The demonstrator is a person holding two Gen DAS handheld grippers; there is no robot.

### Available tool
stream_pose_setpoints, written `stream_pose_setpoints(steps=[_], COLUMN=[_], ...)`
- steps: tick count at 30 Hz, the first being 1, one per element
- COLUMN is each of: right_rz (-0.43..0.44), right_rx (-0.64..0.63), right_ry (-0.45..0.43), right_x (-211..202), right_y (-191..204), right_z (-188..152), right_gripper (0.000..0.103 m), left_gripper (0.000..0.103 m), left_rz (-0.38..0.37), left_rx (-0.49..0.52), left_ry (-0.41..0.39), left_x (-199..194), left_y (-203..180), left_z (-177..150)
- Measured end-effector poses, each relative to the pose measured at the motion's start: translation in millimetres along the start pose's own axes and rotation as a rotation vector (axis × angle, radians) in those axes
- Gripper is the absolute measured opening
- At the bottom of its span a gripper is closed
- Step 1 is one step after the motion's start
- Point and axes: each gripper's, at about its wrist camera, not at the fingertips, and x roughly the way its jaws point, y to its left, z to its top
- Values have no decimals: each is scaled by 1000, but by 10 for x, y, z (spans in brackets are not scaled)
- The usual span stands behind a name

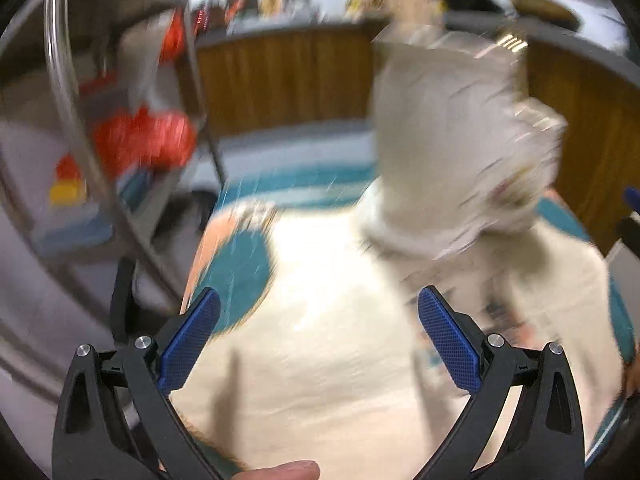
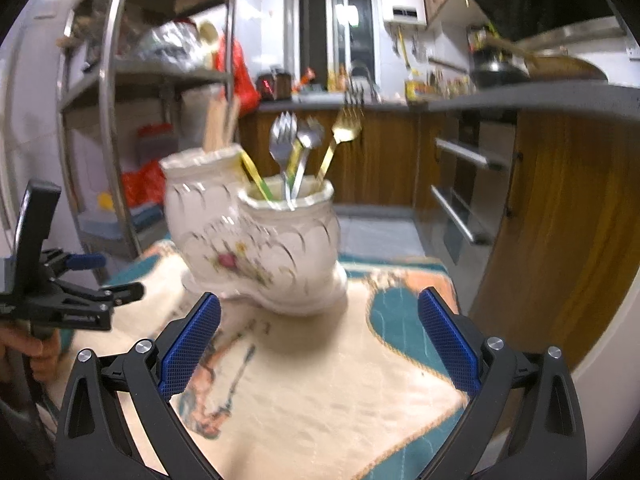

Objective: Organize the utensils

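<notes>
Utensils upright in a ceramic holder, both grippers spread and empty

Utensils are seen standing in a white two-compartment ceramic holder [image 2: 260, 240] painted with flowers and gold strokes, set on a patterned cream and teal cloth [image 2: 320, 380] that covers the desk. In the front compartment a silver fork [image 2: 282, 136], a second silver fork [image 2: 310, 138], a gold fork [image 2: 347, 126] and a yellow-green handled utensil [image 2: 256, 178] are held, handles down. Wooden sticks, probably chopsticks [image 2: 218, 124], rise from the rear compartment.

The right hand-held gripper [image 2: 319, 334] is held before the holder with its blue pads spread wide and nothing between them. The left hand-held gripper [image 1: 319, 334] is likewise spread and empty; in the right view it appears at the left edge [image 2: 120, 294]. The left view is heavily motion-blurred, and the holder [image 1: 460, 140] shows there only as a pale smear.

No brand, label or writing can be read in either view.
</notes>
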Motion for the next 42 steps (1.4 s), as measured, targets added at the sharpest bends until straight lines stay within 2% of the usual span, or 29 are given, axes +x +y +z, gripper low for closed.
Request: stream_pose_setpoints(steps=[4, 7, 10, 13, 16, 18, 21, 25, 29, 32, 38, 42], right_rz=[-19, -22, -20, -19, -8, -2, 13, 18, 31, 40, 50, 53], right_rx=[35, 41, 41, 36, 5, -16, -24, -40, -32, -28, -42, -43], right_ry=[75, 116, 112, 86, -27, -81, -106, -117, -142, -150, -154, -160], right_x=[105, 167, 149, 102, -65, -148, -187, -211, -257, -270, -270, -273], right_y=[-71, -89, -88, -76, -32, 16, 61, 85, 90, 101, 152, 164], right_z=[-30, -54, -69, -63, -30, -16, 6, 24, 49, 61, 63, 67], right_gripper=[98, 98, 98, 98, 98, 98, 98, 98, 98, 98, 98, 98], left_gripper=[97, 98, 98, 97, 98, 98, 98, 98, 98, 98, 98, 98], left_rz=[-9, -1, -9, 17, 3, -34, -51, -52, -105, -106, -100, -89], left_rx=[-79, -52, -35, -47, -84, -113, -95, -66, -56, -12, 4, 40], left_ry=[133, 150, 139, 18, -194, -343, -472, -515, -572, -598, -602, -637], left_x=[249, 332, 323, 88, -312, -583, -804, -880, -946, -999, -986, -1051], left_y=[208, 222, 190, 190, 198, 183, 71, -81, -198, -312, -370, -406], left_z=[2, 23, 8, 23, 13, -52, -145, -138, -175, -170, -154, -192])
